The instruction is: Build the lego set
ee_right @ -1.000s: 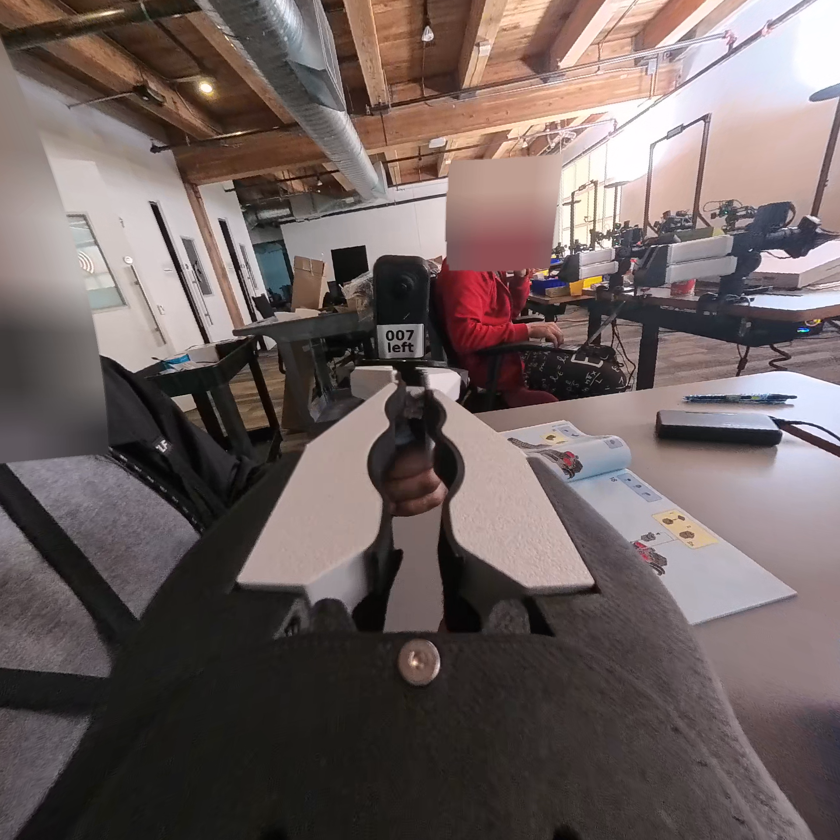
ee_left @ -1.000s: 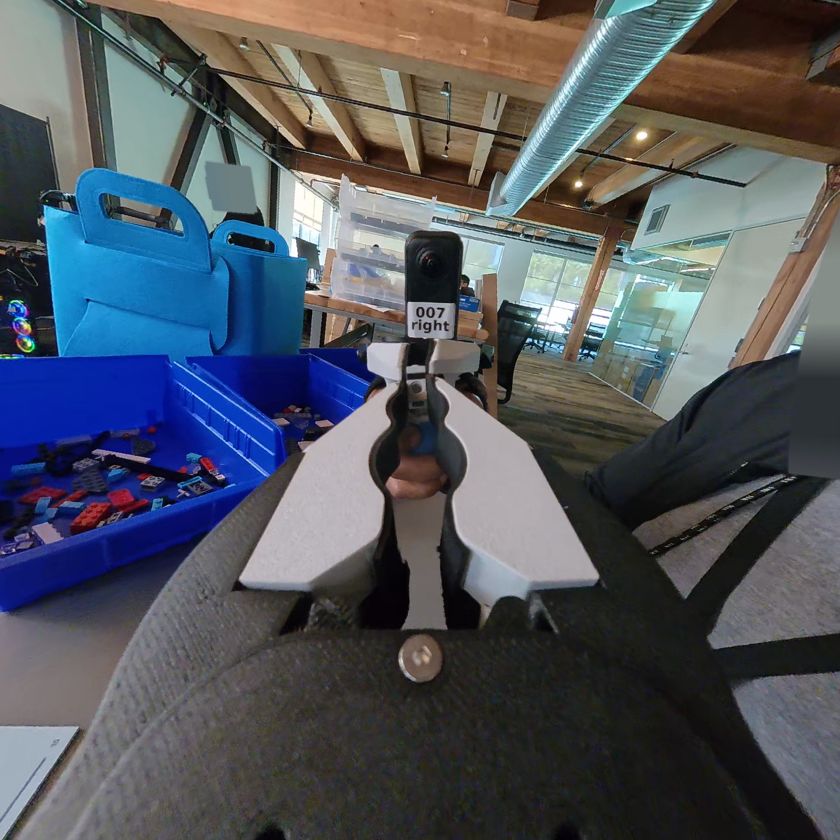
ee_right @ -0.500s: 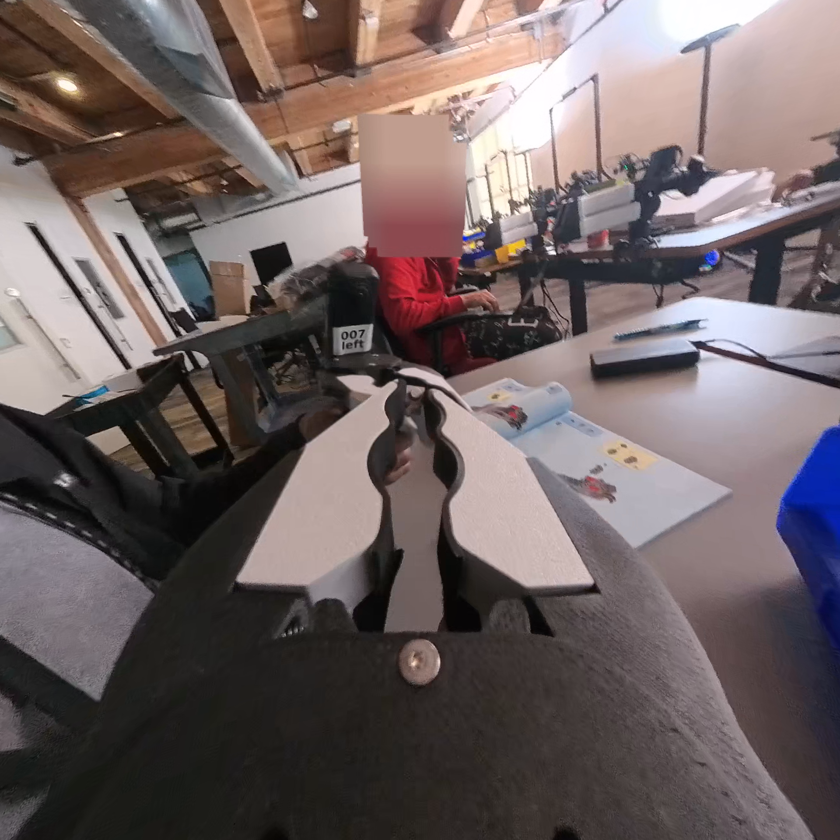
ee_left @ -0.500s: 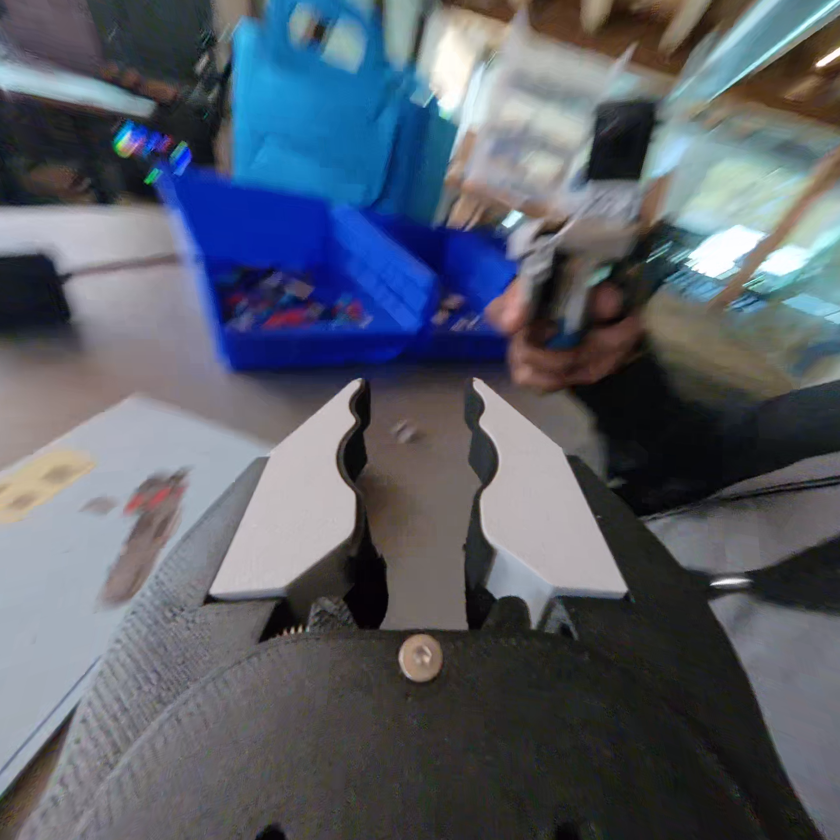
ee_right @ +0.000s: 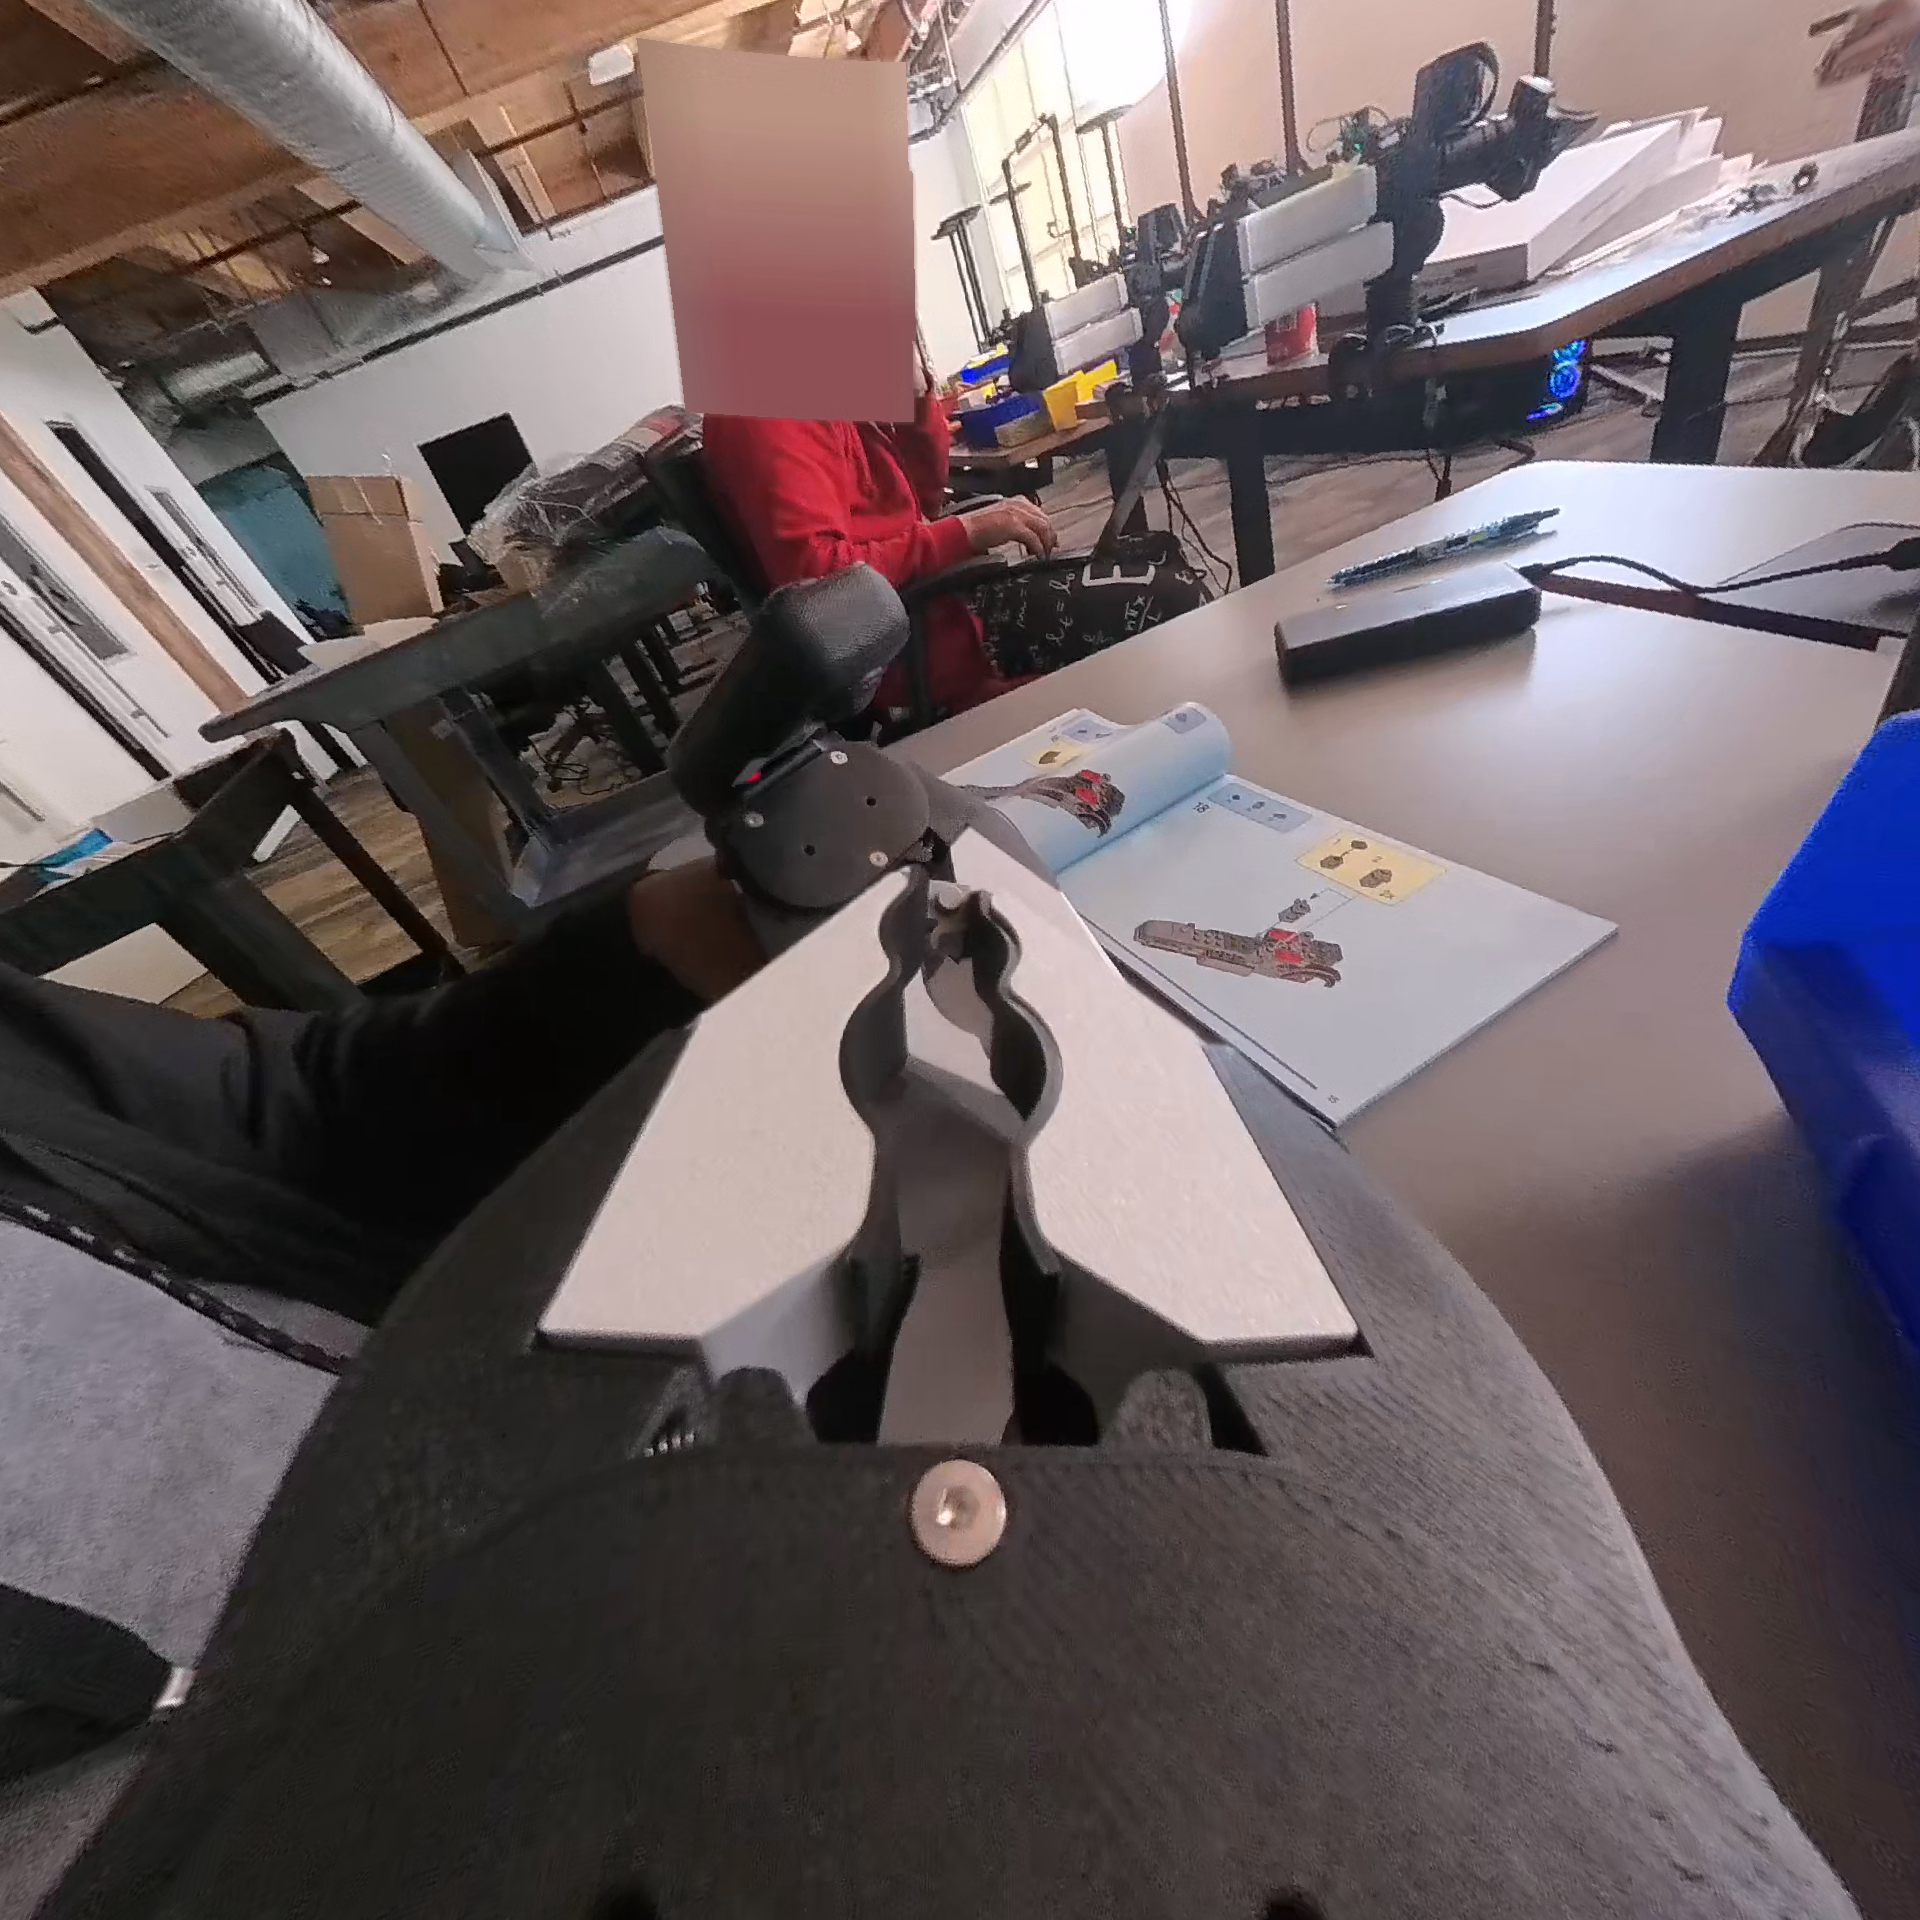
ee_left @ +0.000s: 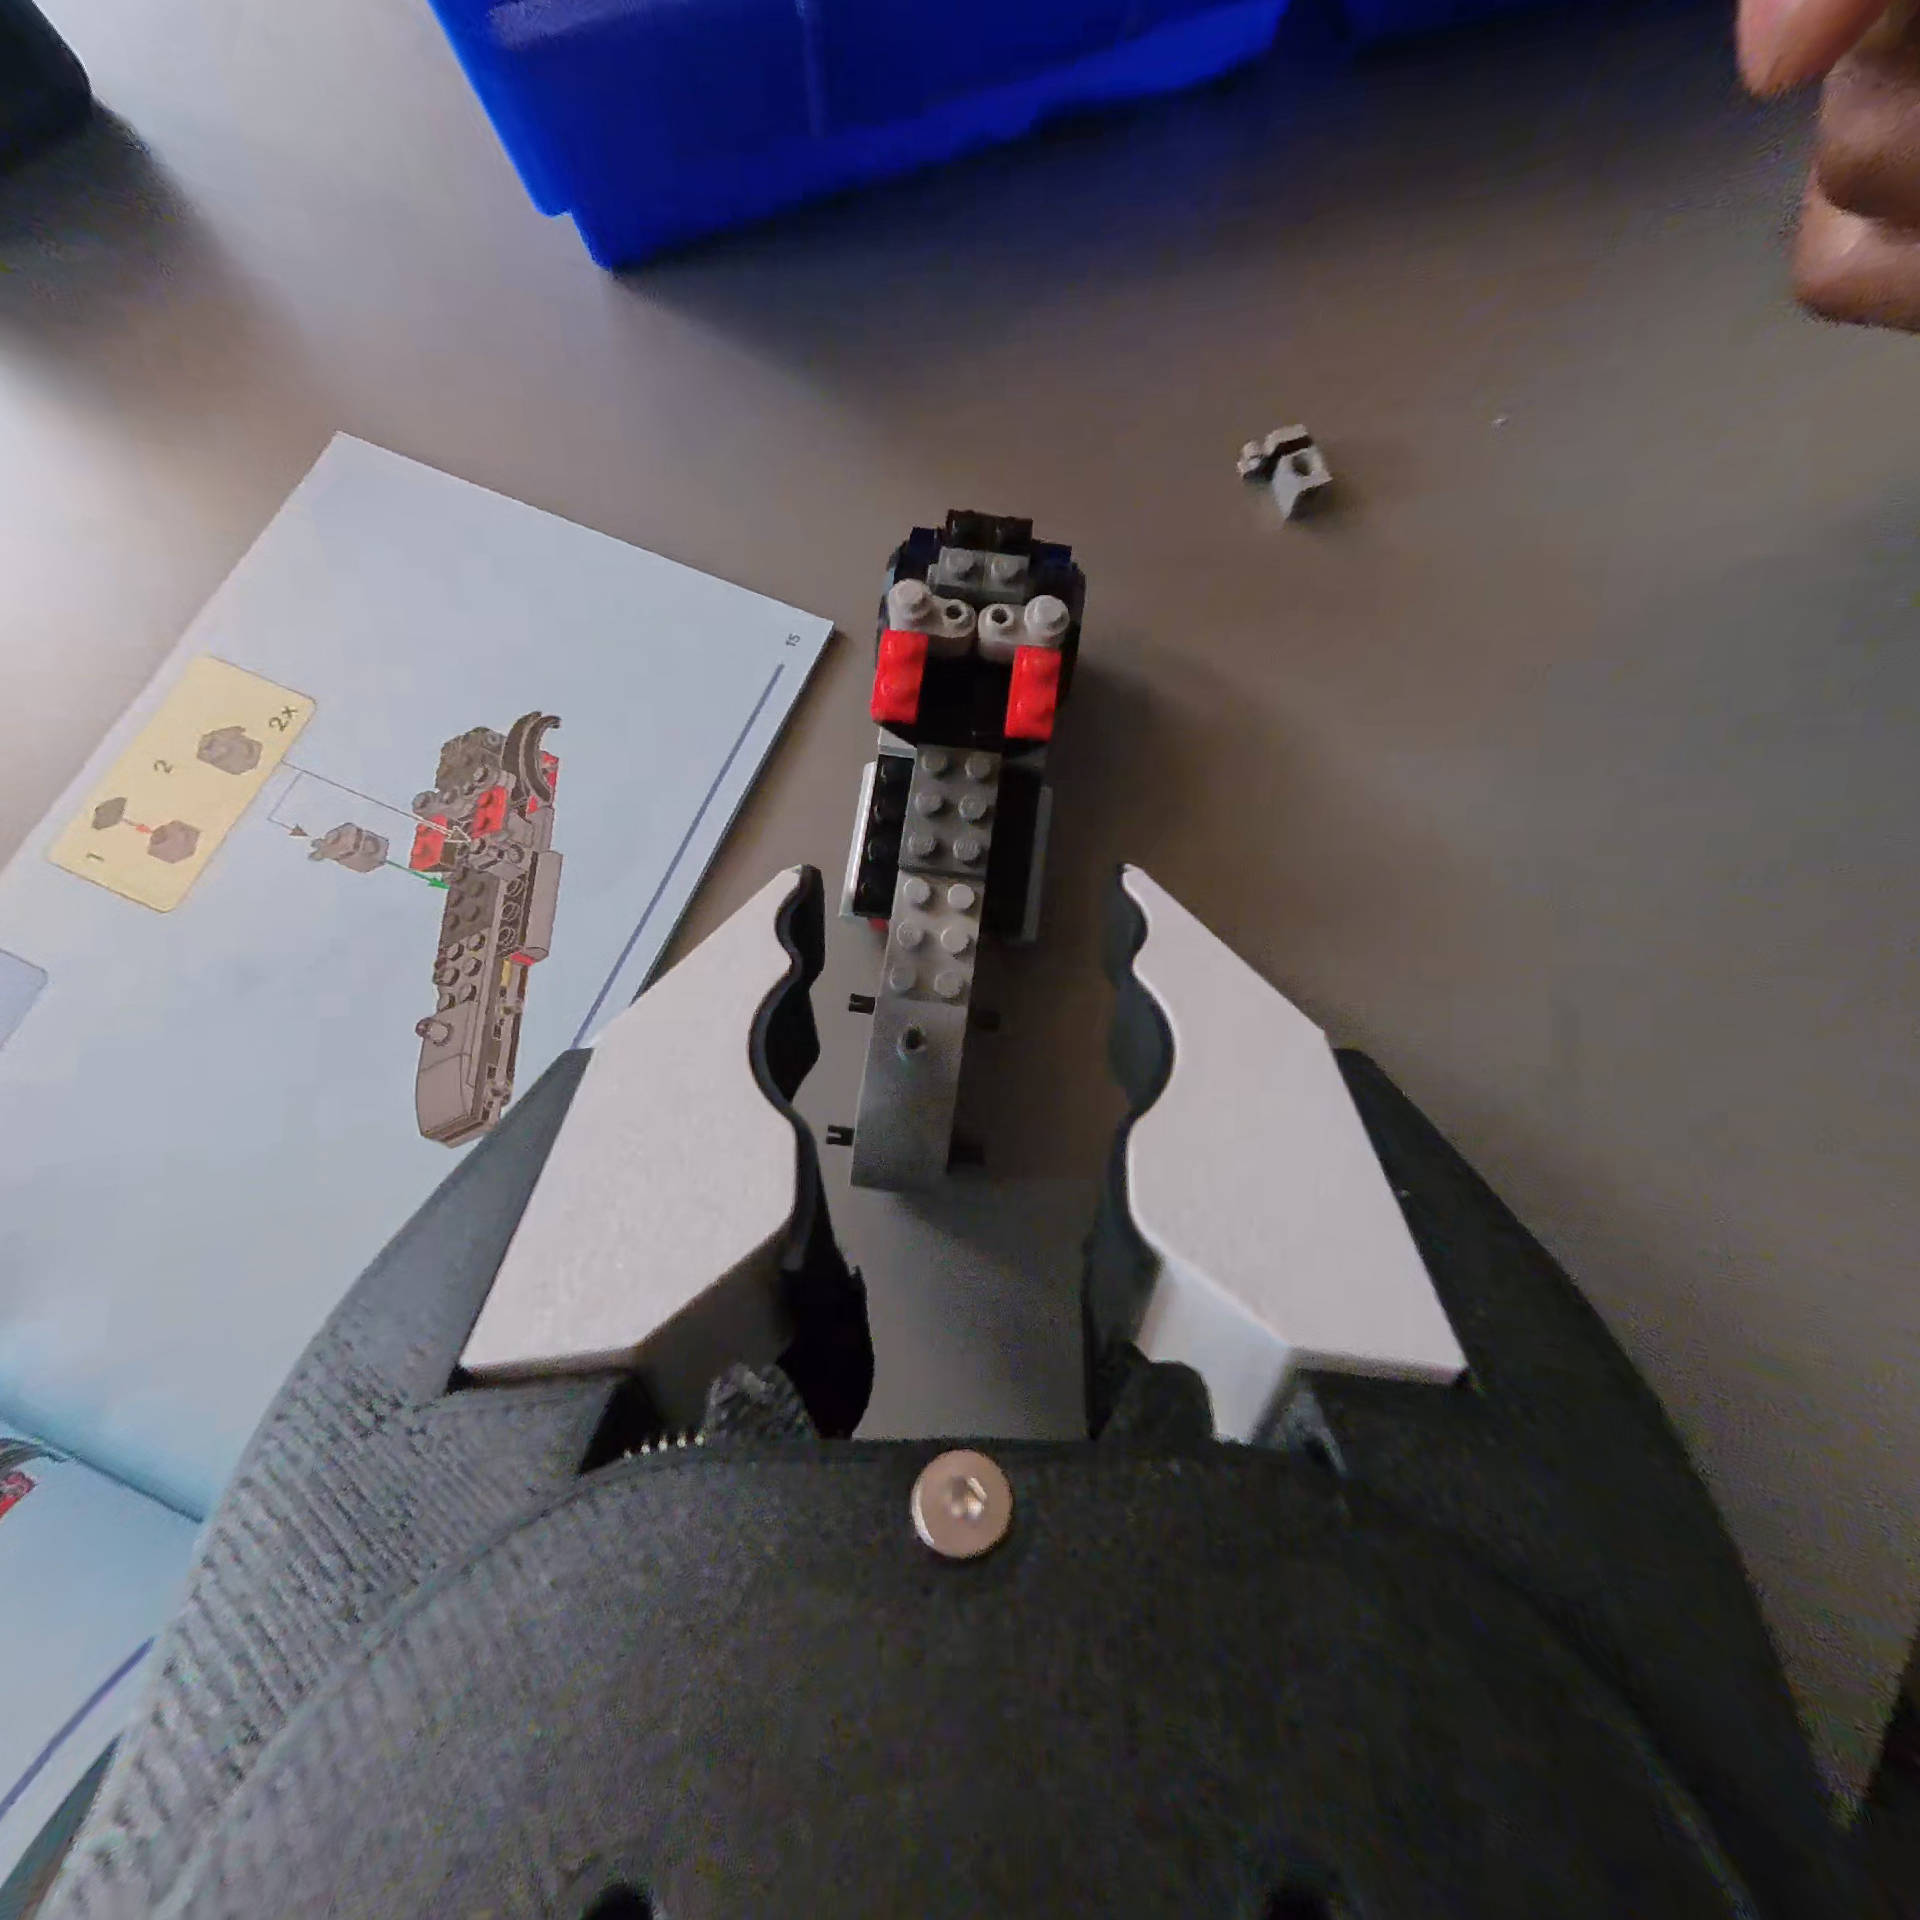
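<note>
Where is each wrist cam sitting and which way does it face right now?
Left wrist view: on the left gripper, above the table, looking steeply down at the partly built lego model between its open fingers; a hand shows top right.
Right wrist view: on the right gripper, low over the table, looking out level across it into the room; jaws nearly closed, empty; a dark sleeve shows left.
Shared: the open instruction booklet, the blue bin and the table.

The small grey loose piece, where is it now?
In the left wrist view, the small grey piece lies alone on the table, right of the lego model.
</note>
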`<move>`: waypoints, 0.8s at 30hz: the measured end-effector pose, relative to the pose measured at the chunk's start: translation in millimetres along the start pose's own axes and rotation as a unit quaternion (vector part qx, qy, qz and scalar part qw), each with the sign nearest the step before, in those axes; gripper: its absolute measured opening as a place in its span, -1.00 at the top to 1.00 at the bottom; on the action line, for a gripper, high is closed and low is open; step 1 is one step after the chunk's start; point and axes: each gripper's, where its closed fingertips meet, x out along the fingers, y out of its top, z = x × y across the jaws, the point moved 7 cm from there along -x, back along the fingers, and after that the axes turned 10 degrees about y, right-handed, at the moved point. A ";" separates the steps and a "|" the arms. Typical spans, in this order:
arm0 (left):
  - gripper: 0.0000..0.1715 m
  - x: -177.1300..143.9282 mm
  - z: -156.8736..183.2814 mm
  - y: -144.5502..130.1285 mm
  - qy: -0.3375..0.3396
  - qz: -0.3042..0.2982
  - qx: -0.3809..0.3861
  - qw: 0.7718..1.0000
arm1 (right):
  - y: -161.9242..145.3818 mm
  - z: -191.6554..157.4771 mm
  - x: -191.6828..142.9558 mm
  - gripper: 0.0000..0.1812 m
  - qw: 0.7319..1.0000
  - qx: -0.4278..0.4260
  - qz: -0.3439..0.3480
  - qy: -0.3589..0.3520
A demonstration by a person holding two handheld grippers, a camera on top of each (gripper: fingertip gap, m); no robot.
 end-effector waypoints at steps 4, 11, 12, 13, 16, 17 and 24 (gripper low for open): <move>0.52 5.9 3.9 -2.4 0.017 -0.016 -0.006 1.000 | -5.5 3.2 -1.1 0.90 1.000 -0.003 -0.014 -0.022; 0.52 -4.2 25.3 -5.9 -0.015 -0.004 -0.121 0.993 | -11.4 8.1 -3.0 0.91 0.998 -0.002 -0.030 -0.052; 0.52 -5.8 28.5 -6.7 -0.015 -0.003 -0.130 0.991 | -12.0 8.9 -3.0 0.91 0.998 0.000 -0.031 -0.054; 0.52 -7.3 31.9 -7.3 -0.018 -0.001 -0.139 0.990 | -12.5 9.5 -2.9 0.91 0.998 0.002 -0.032 -0.056; 0.49 -14.6 44.9 -4.5 -0.073 0.022 -0.169 0.983 | -13.6 9.6 -3.2 0.91 0.998 0.003 -0.036 -0.058; 0.47 -18.0 46.4 -3.8 -0.087 0.031 -0.179 0.979 | -13.8 9.3 -3.8 0.91 0.998 0.002 -0.037 -0.059; 0.40 -34.4 34.4 -21.8 -0.069 0.010 -0.172 0.983 | -18.0 9.2 -14.3 0.91 0.997 0.000 -0.043 -0.070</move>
